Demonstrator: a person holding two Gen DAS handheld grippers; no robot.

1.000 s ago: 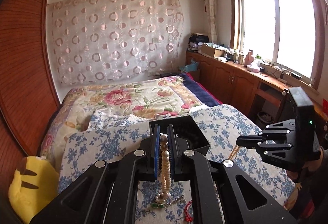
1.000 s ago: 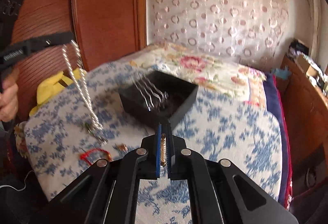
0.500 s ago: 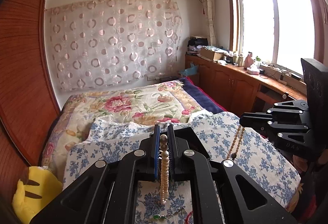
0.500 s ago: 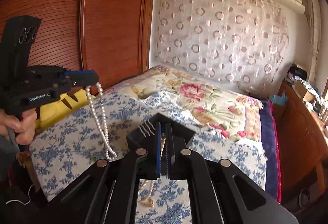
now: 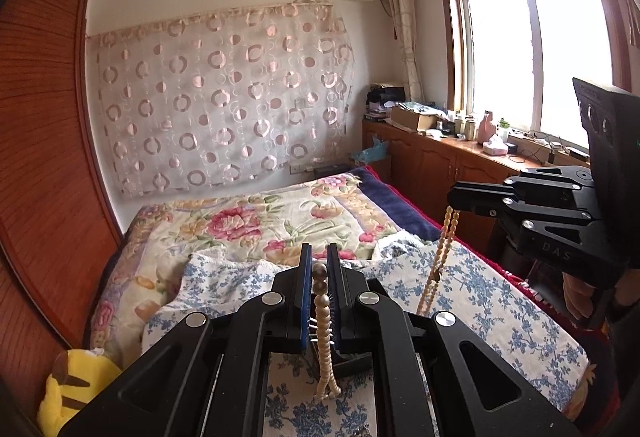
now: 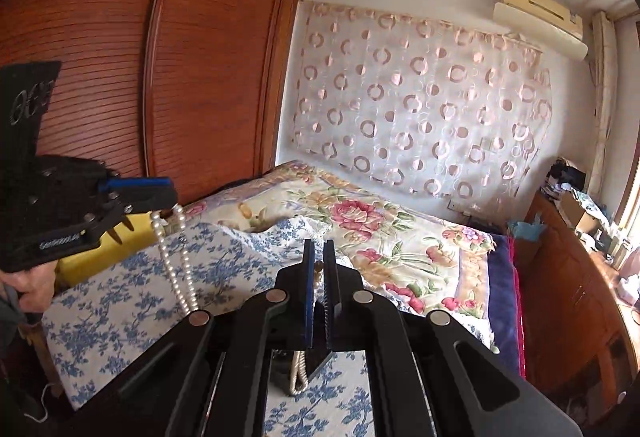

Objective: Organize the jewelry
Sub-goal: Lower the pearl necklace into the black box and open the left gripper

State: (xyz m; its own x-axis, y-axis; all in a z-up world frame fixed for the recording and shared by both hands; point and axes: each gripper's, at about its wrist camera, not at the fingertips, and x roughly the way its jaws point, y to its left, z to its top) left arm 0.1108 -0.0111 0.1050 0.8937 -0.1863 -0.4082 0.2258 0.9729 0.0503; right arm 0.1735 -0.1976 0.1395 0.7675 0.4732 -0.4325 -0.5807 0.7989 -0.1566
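Box, black, was barely visible beneath the left gripper; contents hidden. That gripper's fingers pinched a pearl necklace hanging over the blue floral cloth. Right gripper pinched a tan bead strand, dangling beside it above the cloth. Only the left view showed the strand's full drop; the right view showed the pearls' double loop from the side.
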